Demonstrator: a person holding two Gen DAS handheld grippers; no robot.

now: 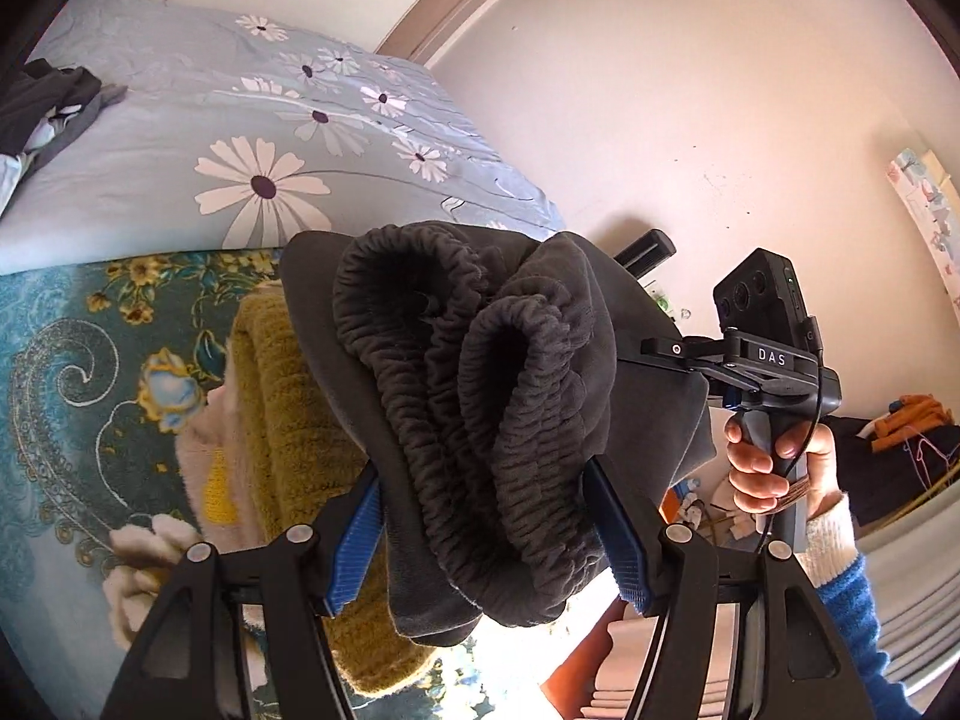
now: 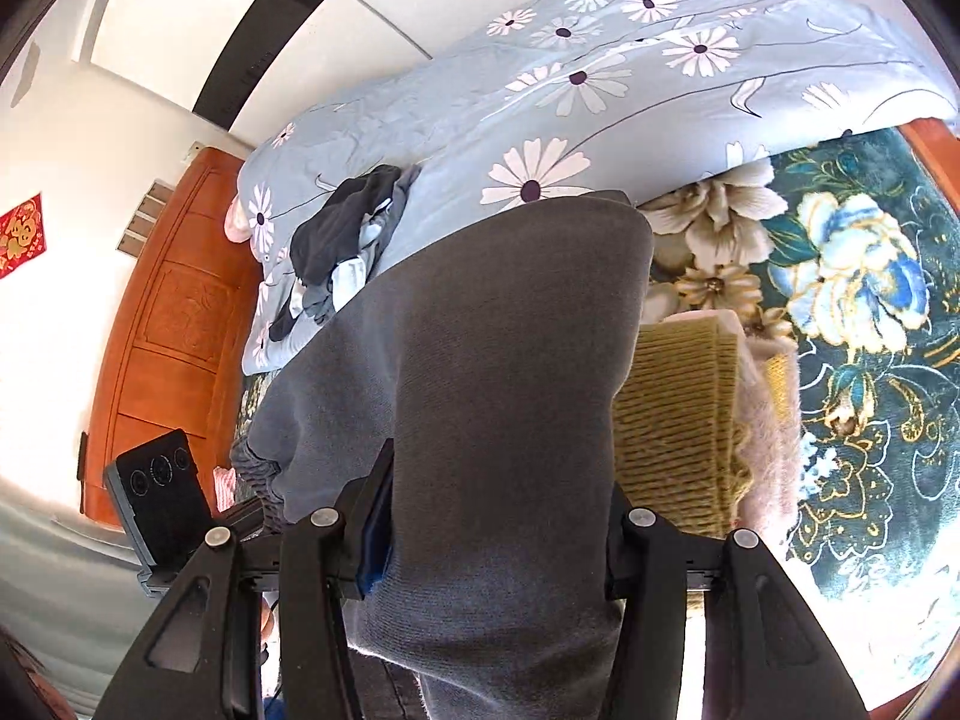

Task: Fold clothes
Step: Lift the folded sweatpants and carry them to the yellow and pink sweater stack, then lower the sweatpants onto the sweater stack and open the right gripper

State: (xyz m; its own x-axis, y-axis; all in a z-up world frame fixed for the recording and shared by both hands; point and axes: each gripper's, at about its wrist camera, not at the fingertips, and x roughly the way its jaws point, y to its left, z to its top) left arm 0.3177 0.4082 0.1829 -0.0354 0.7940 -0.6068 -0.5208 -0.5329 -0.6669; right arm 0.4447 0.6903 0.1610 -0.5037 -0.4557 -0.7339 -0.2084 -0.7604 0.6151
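A folded dark grey pair of sweatpants (image 1: 480, 420) with a gathered elastic waistband hangs in the air between both grippers. My left gripper (image 1: 480, 480) is shut on the waistband end, its blue pads (image 1: 360, 540) pressing the bundle from both sides. In the same view, to the right, a hand holds my right gripper (image 1: 654, 300) against the far side of the cloth. In the right wrist view, my right gripper (image 2: 498, 492) is shut on the smooth grey fabric (image 2: 510, 330). Below lies a folded mustard knit sweater (image 1: 288, 420) (image 2: 678, 420) on a pink fuzzy garment (image 2: 774, 438).
The stack rests on a teal floral blanket (image 2: 870, 360). Beyond it a light blue daisy duvet (image 1: 180, 120) carries a loose pile of dark clothes (image 2: 342, 240). A wooden headboard (image 2: 168, 330) stands at the left; a white wall (image 1: 720, 90) at the right.
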